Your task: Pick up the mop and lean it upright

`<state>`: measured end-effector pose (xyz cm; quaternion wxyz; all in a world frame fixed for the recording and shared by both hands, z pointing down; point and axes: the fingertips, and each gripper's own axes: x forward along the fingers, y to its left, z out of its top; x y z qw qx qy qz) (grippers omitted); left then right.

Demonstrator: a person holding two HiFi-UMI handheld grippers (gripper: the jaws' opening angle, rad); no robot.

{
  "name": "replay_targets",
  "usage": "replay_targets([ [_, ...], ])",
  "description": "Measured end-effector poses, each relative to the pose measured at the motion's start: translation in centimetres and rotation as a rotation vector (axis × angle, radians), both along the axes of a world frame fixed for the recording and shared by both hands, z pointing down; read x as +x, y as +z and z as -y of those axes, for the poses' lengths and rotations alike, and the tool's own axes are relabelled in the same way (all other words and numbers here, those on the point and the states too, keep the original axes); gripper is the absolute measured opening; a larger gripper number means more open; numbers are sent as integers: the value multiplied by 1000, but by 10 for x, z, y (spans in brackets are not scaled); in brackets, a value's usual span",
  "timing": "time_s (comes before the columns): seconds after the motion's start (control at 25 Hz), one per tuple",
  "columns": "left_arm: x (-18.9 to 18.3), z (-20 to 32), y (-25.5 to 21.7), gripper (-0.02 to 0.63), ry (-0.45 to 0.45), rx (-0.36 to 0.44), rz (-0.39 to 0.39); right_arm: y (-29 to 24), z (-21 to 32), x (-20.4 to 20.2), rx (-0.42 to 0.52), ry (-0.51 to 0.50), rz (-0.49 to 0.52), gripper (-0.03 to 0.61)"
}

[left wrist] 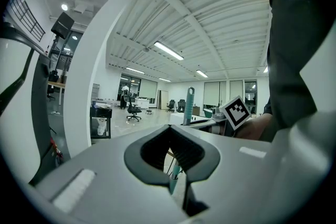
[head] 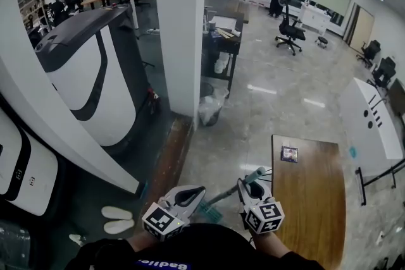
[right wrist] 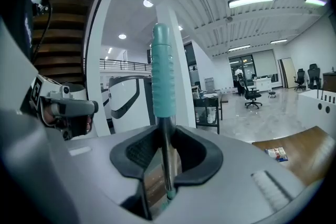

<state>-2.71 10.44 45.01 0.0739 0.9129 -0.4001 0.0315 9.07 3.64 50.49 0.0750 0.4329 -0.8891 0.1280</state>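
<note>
The mop has a teal grip (head: pixel 255 174) (right wrist: pixel 164 71) on a thin metal pole (head: pixel 224 197) that slants down and left to a teal head (head: pixel 211 214) near the floor. My right gripper (head: pixel 243 186) (right wrist: pixel 166 181) is shut on the pole just under the grip, and the grip stands upright above its jaws. My left gripper (head: pixel 201 190) (left wrist: pixel 180 181) hangs close to the left of the pole, its jaws together with nothing in them. In the left gripper view the pole (left wrist: pixel 176 169) shows beyond the jaws, and the grip (left wrist: pixel 188 105) rises beside the right gripper's marker cube (left wrist: pixel 235 112).
A white pillar (head: pixel 183 28) stands ahead, with a large white and black machine (head: pixel 95 79) to its left. A wooden table (head: pixel 313 199) lies close on my right. A dark shelf cart (head: pixel 221 47) and a bin stand by the pillar. Slippers (head: pixel 117 219) lie on the floor at left.
</note>
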Motion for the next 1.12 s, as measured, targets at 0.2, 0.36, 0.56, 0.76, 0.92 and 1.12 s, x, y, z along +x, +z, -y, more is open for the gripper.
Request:
replay_targets([
  [0.2,-5,2,-1,12,0,11,-14,-18,-9,-25,28,-65,10,109],
  [0.36,-5,0,-1,12,8,28,-21,-24,-15,-37,47,-104,4,107],
  [0.56,-2,-1,-1,11,25,26,-9,-22,-18,-41,40,-120,-4,107],
  [0.76,3,-6,0,12,39,29,-7,-21,-20,-40,39,-125,-8,109],
  [0.92,3,-4,1,14,27,31,-22,-17,-19,-38,23,-125,4,109],
  [1.12,5,-3,1,14,1,18,-10,-17,-19,-32,25,-132,-4,109],
])
